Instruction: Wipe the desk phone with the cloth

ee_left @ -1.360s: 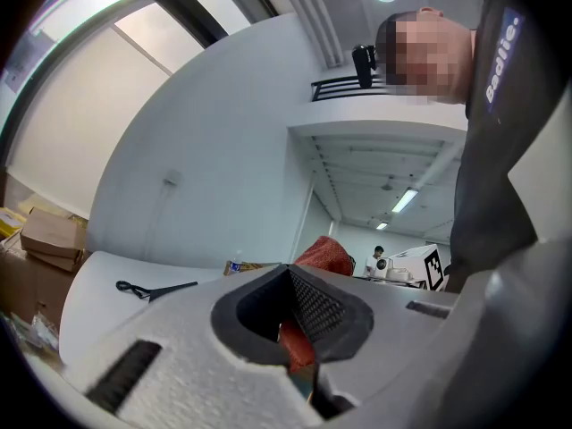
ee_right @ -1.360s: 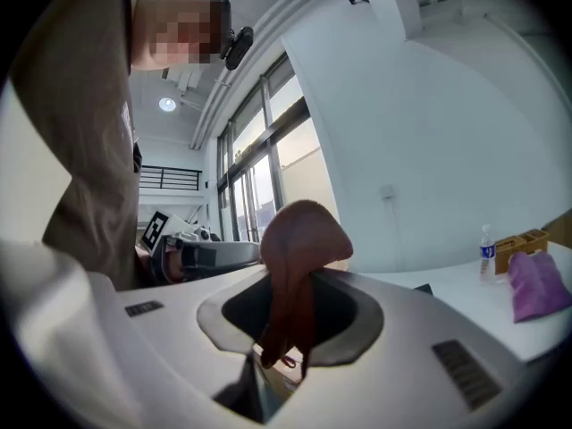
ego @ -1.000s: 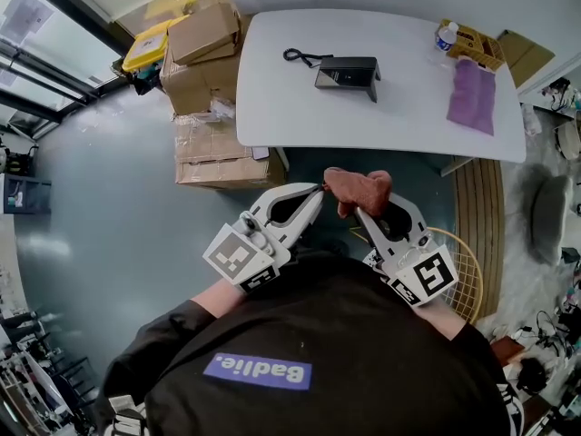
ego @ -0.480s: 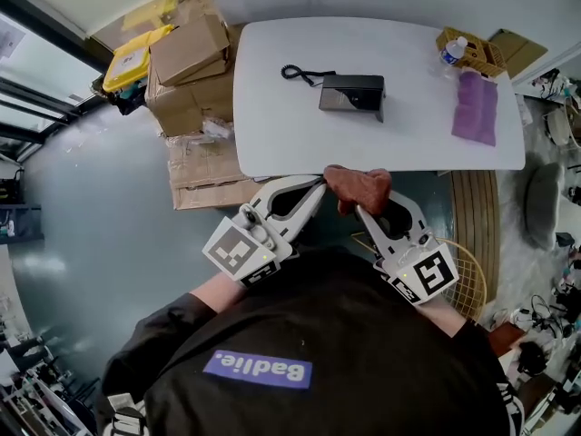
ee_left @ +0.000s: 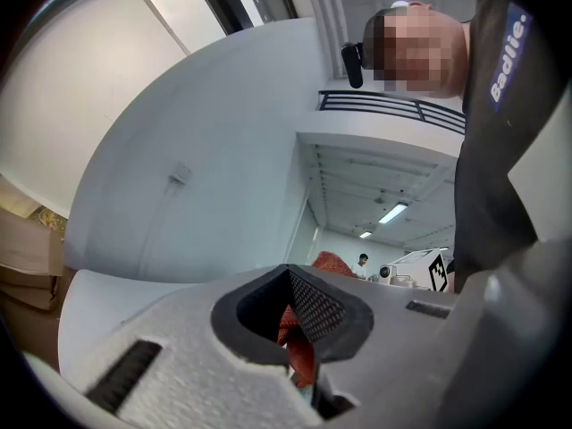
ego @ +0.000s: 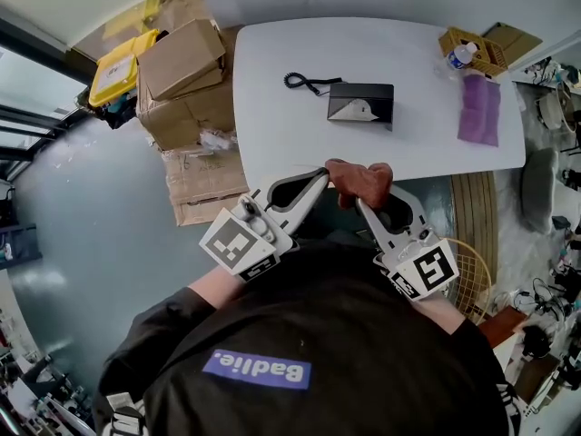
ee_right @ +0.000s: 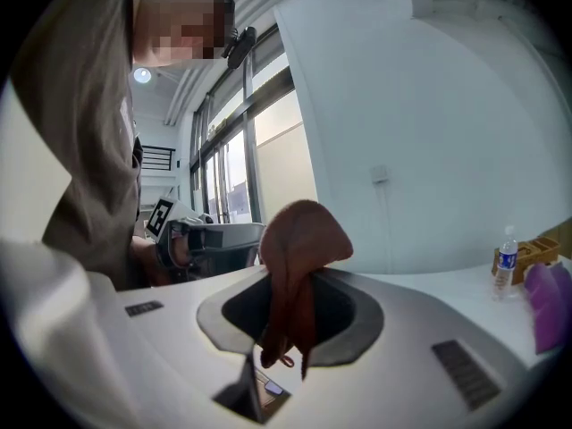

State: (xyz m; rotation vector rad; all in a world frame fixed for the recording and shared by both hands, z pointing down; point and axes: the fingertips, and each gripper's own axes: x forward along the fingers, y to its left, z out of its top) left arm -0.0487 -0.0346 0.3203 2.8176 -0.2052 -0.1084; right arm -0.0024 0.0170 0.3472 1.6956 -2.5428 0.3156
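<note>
The black desk phone (ego: 361, 104) lies on the white table (ego: 290, 134), its coiled cord (ego: 300, 82) trailing left. I hold a rust-brown cloth (ego: 361, 182) bunched above the table's near edge, well short of the phone. My left gripper (ego: 321, 178) is shut on the cloth's left corner, and red fabric (ee_left: 299, 351) shows between its jaws (ee_left: 290, 277). The right gripper (ego: 359, 203) is shut on the cloth's lower part, and the cloth (ee_right: 299, 257) stands up out of its jaws (ee_right: 288, 286).
A purple cloth (ego: 479, 109), a water bottle (ego: 460, 54) and a yellow crate (ego: 474, 45) sit at the table's far right. Cardboard boxes (ego: 186, 71) are stacked left of the table. A wicker chair (ego: 463, 271) stands at my right.
The table has come nearer and the view has shifted right. Both grippers, still holding the cloth between them, now reach the table's near edge.
</note>
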